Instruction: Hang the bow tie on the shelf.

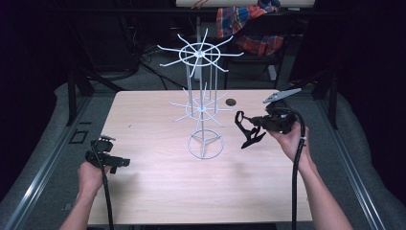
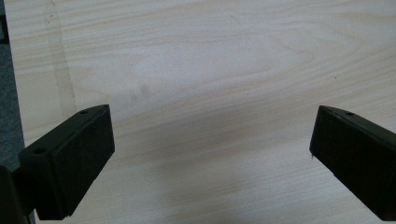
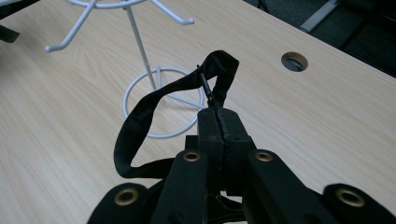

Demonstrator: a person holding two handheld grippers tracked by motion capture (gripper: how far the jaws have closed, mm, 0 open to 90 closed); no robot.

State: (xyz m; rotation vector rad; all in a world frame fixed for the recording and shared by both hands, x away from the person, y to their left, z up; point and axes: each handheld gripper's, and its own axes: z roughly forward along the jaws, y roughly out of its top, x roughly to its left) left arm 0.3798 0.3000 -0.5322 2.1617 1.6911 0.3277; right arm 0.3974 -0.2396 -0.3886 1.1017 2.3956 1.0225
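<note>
A white wire rack with two tiers of spoke hooks stands on a ring base at the middle of the wooden table. My right gripper is held above the table just right of the rack, shut on a black strap that loops out and hangs toward the rack; its loop curls left of the closed jaws. My left gripper hovers low near the table's left edge, open, with only bare wood between its fingers.
A round cable hole sits in the table behind the rack. A chair with a plaid cloth stands beyond the far edge. Metal floor rails run along both sides of the table.
</note>
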